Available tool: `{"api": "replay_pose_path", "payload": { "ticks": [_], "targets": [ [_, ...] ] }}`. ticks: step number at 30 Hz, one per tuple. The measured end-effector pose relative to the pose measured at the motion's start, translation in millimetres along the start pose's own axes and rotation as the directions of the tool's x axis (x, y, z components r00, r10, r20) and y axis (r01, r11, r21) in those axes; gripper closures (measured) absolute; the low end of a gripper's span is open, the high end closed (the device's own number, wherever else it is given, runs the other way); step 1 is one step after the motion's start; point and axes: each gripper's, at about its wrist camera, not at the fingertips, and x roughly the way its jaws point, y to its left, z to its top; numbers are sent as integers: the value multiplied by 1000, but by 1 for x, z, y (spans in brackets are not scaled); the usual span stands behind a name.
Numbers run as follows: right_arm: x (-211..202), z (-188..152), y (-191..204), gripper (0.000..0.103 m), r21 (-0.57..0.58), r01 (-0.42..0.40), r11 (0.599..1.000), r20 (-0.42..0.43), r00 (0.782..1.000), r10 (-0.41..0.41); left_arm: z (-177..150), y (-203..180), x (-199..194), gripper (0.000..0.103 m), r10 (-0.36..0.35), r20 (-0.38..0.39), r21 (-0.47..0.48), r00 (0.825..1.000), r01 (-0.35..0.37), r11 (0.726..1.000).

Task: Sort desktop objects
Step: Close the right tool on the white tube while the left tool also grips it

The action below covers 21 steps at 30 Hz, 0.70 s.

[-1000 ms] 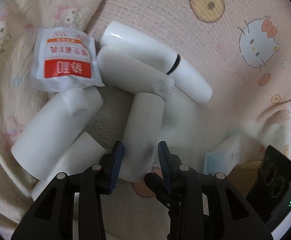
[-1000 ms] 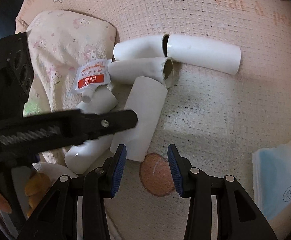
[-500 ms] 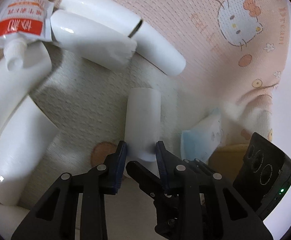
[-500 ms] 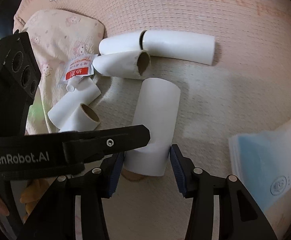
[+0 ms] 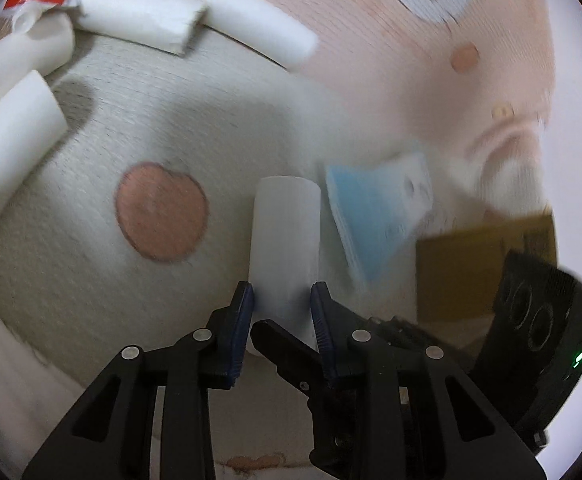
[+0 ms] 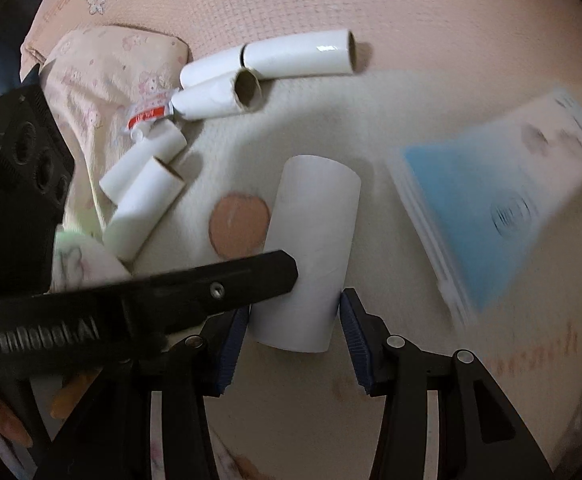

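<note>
- The white cardboard tube [image 5: 287, 236], a short open-ended roll, sits between the fingers of both tools at once; its long axis runs straight ahead from the fingers, pointing away from both cameras.
- The left gripper [image 5: 282, 312] has its blue-padded fingers [image 5: 244, 312] set to a middling width, and both pads press on the near end of the tube, so I judge it gripped there.
- The right gripper [image 6: 294, 328] also brackets the same tube [image 6: 311, 248] at its near end. Its fingers [image 6: 351, 332] stand at a middling width; the right pad touches the tube wall, while the left pad is partly hidden behind the black arm of the left tool, so firm contact on that side cannot be confirmed.
- The tube lies over the cream and pink patterned blanket [image 6: 411, 20], apart from the pile of other white tubes [image 6: 299, 54] and the red-and-white sachet [image 6: 149, 114] to the far left.
- A pale blue packet [image 6: 487, 216] lies just right of the tube, the nearer neighbour for a set-down on that side.
- Both hands are equally near; either could carry it alone.
</note>
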Motion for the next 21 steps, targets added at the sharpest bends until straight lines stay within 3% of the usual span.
{"api": "replay_pose_path", "payload": {
  "ticks": [4,11,21],
  "targets": [
    [-11,-20,-9,59,17,14,1000,-16,1000,-13,-16,-19,9,70,-3,-46,92,999,7,996],
    [-31,-48,-36,60,104,-14,995,-7,1000,15,-30,-31,19,66,-40,-116,141,992,56,988],
    [-35,-53,-44,61,185,-56,981,29,998,52,-18,-16,30,64,-139,-115,-2,984,139,990]
  ]
}}
